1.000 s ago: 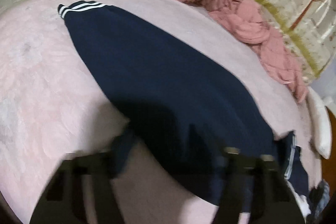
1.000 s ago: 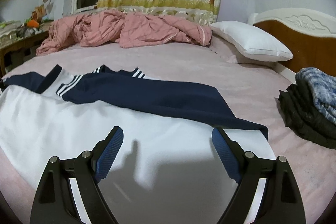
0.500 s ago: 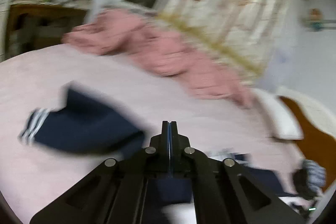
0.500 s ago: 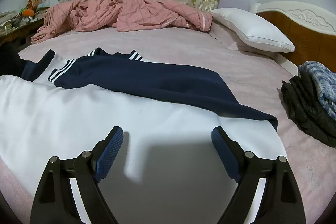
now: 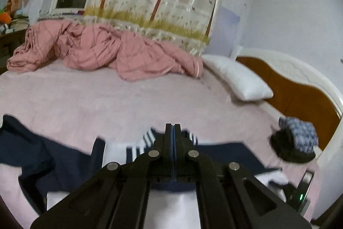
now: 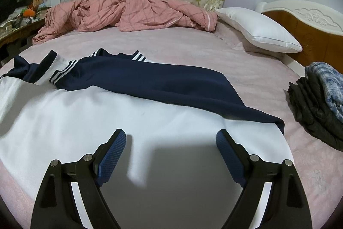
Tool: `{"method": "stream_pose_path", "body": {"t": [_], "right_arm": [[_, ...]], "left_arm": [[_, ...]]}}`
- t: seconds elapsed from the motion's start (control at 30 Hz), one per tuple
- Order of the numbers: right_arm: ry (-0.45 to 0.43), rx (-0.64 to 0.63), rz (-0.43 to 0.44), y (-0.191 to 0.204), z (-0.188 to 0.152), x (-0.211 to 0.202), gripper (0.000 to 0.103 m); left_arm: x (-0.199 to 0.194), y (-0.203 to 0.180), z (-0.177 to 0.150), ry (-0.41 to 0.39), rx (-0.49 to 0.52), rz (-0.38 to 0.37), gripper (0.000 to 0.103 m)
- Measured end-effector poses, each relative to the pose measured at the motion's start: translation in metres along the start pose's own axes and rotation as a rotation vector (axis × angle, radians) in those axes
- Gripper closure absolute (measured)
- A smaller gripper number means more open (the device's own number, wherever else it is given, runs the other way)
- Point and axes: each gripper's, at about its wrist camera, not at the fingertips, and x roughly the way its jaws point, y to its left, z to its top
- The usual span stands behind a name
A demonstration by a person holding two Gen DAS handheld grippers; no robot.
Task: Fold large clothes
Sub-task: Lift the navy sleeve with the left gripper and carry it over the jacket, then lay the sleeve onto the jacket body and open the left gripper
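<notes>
Lying spread across the pink bed (image 6: 193,50), the navy-and-white jacket (image 6: 120,113) has one navy sleeve (image 6: 163,83) folded over its white body. Above that white body hangs the right gripper (image 6: 170,143), jaws wide apart and empty. The left gripper (image 5: 173,132) has its jaws pressed together, nothing visible between them, above the jacket's striped collar (image 5: 148,141).

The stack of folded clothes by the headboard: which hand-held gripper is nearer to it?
Right, probably. The right hand-held gripper hovers open beside the stack; the left hand-held gripper sits shut, farther off.
</notes>
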Motion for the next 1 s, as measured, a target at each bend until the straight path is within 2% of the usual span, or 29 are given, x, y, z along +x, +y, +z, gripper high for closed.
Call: {"method": "stream_pose_path", "body": {"t": [0.2,0.23,0.27,0.3,0.33,0.37,0.43,0.53,0.6,0.67,0.8,0.87,1.0], "right_arm": [[0.006,0.001,-0.004,0.001,0.0,0.001,0.015],[0.007,0.0,-0.004,0.001,0.0,0.001,0.015],[0.009,0.001,-0.003,0.001,0.0,0.001,0.015],[0.011,0.002,-0.002,0.0,0.0,0.002,0.015],[0.015,0.003,-0.001,0.0,0.0,0.002,0.015],[0.019,0.004,-0.001,0.0,0.0,0.003,0.015],[0.027,0.003,-0.002,0.001,0.0,0.005,0.015],[0.03,0.0,-0.004,0.001,0.0,0.006,0.015],[0.03,0.001,-0.003,0.0,0.0,0.007,0.015],[0.031,0.003,-0.003,0.001,0.0,0.007,0.015],[0.031,0.001,-0.003,0.001,0.0,0.007,0.015],[0.035,-0.001,-0.001,0.002,-0.001,0.007,0.015],[0.039,-0.004,0.001,0.003,-0.002,0.008,0.015]], "left_arm": [[-0.022,0.044,-0.039,0.055,-0.019,0.092,0.1],[-0.028,0.055,-0.043,0.063,-0.028,0.113,0.091],[-0.035,0.068,-0.049,0.071,-0.039,0.142,0.071],[-0.043,0.081,-0.056,0.074,-0.05,0.173,0.058],[-0.054,0.099,-0.06,0.066,-0.073,0.232,0.032],[-0.065,0.116,-0.065,0.044,-0.099,0.28,0.024],[-0.082,0.151,-0.069,0.014,-0.181,0.334,0.022],[-0.084,0.213,-0.066,0.061,-0.352,0.366,0.021],[-0.083,0.243,-0.066,0.057,-0.435,0.397,0.021],[-0.076,0.276,-0.071,0.063,-0.541,0.379,0.021],[-0.049,0.32,-0.089,0.158,-0.676,0.337,0.021],[-0.041,0.336,-0.098,0.169,-0.738,0.32,0.022],[-0.035,0.343,-0.09,0.137,-0.705,0.323,0.021]]}}
